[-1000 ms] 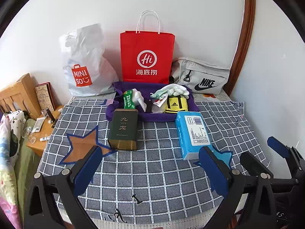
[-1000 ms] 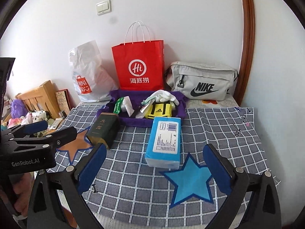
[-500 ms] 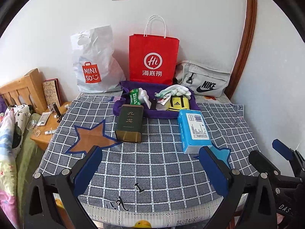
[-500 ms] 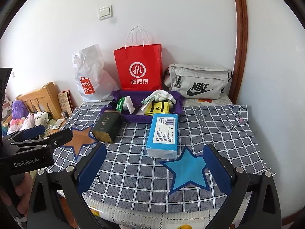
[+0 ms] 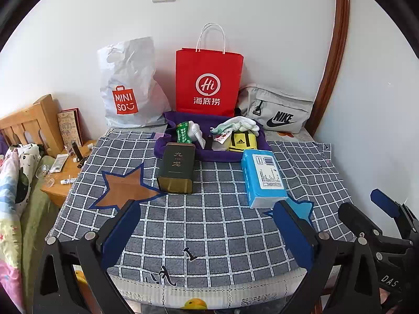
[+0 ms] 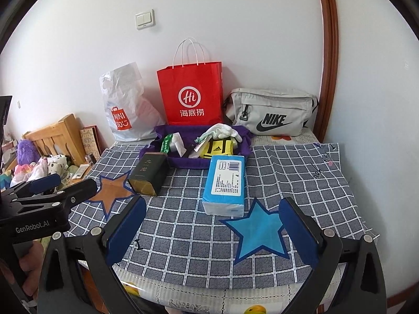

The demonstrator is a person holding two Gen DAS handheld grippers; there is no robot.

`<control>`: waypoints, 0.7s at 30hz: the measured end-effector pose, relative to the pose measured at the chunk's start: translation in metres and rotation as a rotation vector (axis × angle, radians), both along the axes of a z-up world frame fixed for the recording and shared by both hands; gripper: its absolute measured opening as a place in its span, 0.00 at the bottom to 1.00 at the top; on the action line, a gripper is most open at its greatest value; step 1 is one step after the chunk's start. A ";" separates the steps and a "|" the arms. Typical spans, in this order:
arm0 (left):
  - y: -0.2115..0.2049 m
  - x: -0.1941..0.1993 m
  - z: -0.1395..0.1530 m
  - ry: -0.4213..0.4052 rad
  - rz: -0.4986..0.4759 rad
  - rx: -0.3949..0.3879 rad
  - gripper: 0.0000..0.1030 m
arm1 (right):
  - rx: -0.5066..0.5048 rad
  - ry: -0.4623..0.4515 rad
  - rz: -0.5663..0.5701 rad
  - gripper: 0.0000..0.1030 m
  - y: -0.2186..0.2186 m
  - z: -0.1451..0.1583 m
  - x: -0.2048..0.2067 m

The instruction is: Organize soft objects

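A purple fabric tray (image 5: 180, 154) (image 6: 180, 161) at the back of the checked cloth holds white gloves (image 5: 238, 124) (image 6: 222, 130), a yellow-black adidas item (image 5: 241, 141) (image 6: 218, 148), a green packet (image 5: 182, 132) and a white bottle. In front lie a blue tissue pack (image 5: 263, 176) (image 6: 225, 184) and a dark green tin (image 5: 176, 166) (image 6: 149, 172). My left gripper (image 5: 207, 233) and right gripper (image 6: 209, 231) hover open and empty over the table's near edge, well short of these things.
Against the wall stand a white Miniso bag (image 5: 128, 86), a red paper bag (image 5: 208, 81) and a grey Nike pouch (image 5: 277, 111). A wooden nightstand (image 5: 68, 172) with small bottles and a bed lie left. An orange star (image 5: 123, 187) and a blue star (image 6: 258, 231) mark the cloth.
Both grippers have drawn back and up from the table, so the near edge and its lace trim have come into view. Nothing on the table has moved.
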State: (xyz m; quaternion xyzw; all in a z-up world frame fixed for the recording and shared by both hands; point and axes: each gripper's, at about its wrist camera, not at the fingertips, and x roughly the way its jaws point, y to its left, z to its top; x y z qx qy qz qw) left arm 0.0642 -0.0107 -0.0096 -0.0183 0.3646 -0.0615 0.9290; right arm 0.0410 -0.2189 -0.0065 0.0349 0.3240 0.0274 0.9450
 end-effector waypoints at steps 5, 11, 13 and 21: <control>0.000 0.000 0.001 0.000 -0.001 -0.001 0.99 | -0.001 -0.008 0.000 0.97 0.001 0.002 -0.004; 0.000 -0.001 0.002 -0.001 -0.001 -0.001 0.99 | 0.000 -0.011 0.000 0.97 0.001 0.003 -0.005; 0.000 -0.001 0.001 0.000 0.000 0.000 0.99 | 0.000 -0.011 0.000 0.97 0.001 0.003 -0.005; -0.001 -0.002 0.001 0.001 -0.001 -0.001 0.99 | 0.002 -0.015 0.002 0.97 0.002 0.006 -0.006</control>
